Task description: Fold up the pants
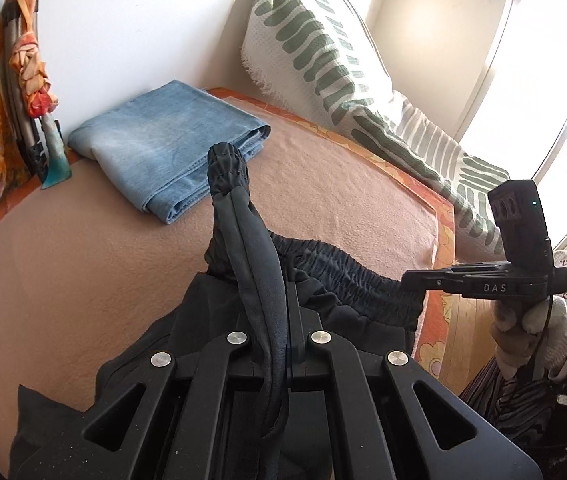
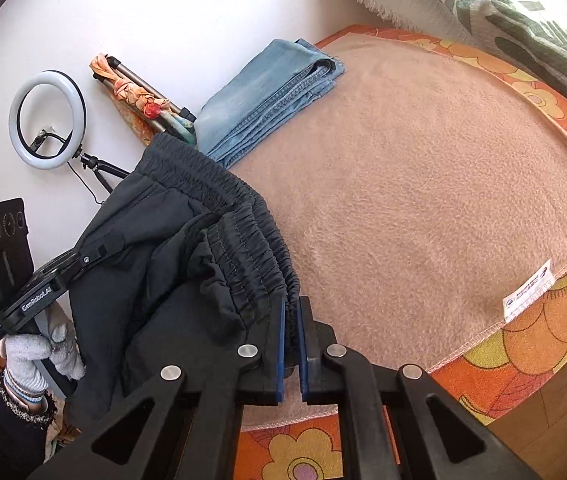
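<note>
Pants [image 1: 243, 264] bunched, left claw [image 1: 273, 332] fingertips hidden by fabric

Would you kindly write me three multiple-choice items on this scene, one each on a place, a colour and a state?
1. Where do the folded jeans lie?
A. on the blanket near the wall
B. on the wooden floor
C. on top of the pillow

2. What colour are the pants held by the grippers?
A. light blue
B. black
C. orange

3. How is the right gripper?
A. wide open, holding nothing
B. shut on the pants' waistband
C. shut on the jeans

Answers: 1 A, since the jeans rest on the beige blanket by the white wall; 2 B, the gathered fabric is black in both views; 3 B, its fingers pinch the elastic waistband, while the left gripper clamps another black strand of the pants.
</note>
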A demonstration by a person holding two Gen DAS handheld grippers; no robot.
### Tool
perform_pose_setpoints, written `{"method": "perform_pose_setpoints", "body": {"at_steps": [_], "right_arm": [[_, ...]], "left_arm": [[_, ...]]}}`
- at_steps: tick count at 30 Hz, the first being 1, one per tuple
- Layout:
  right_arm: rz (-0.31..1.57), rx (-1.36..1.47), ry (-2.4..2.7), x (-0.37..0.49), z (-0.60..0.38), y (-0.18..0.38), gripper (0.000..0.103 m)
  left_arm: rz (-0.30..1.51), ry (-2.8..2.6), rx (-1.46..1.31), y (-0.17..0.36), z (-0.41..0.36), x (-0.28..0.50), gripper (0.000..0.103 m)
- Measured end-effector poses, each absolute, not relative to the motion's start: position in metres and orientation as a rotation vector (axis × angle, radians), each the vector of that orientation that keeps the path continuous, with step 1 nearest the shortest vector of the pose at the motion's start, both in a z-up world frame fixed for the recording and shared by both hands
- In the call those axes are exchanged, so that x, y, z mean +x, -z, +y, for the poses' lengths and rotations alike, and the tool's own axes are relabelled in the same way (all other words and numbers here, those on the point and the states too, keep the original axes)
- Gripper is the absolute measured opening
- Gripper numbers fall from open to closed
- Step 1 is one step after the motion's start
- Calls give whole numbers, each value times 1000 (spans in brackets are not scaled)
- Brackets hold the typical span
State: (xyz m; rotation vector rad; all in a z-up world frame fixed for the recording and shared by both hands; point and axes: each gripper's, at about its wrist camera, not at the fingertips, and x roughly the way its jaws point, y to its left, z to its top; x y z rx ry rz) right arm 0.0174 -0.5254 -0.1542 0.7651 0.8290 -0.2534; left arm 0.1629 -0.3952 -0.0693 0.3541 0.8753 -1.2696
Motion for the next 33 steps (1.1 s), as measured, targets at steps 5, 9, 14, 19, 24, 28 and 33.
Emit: {"method": "perform_pose_setpoints", "body": {"at_steps": [5,9,14,19,24,28,33], "right_arm": [[819,779,257,17,-533,153,2],[810,817,260,16,-540,156,0],[794,853,223,10,-545,158,0],[808,938,177,13,-553,164,27],[766,1041,114,8,-559,167,34],[836,932,94,21,-541,163,35],[915,757,119,30,-517,162,19]], "left_arm": [[917,1397,400,80,-400,114,2],[950,1434,489,103,-411,85,2],[977,1438,507,117,-418,76,2],[962,1462,530,113,-415,67,2],[955,1480,534,114,-404,60,2],[976,1478,533,122,-409,59,2],[974,1471,547,122,-409,57,2]]}}
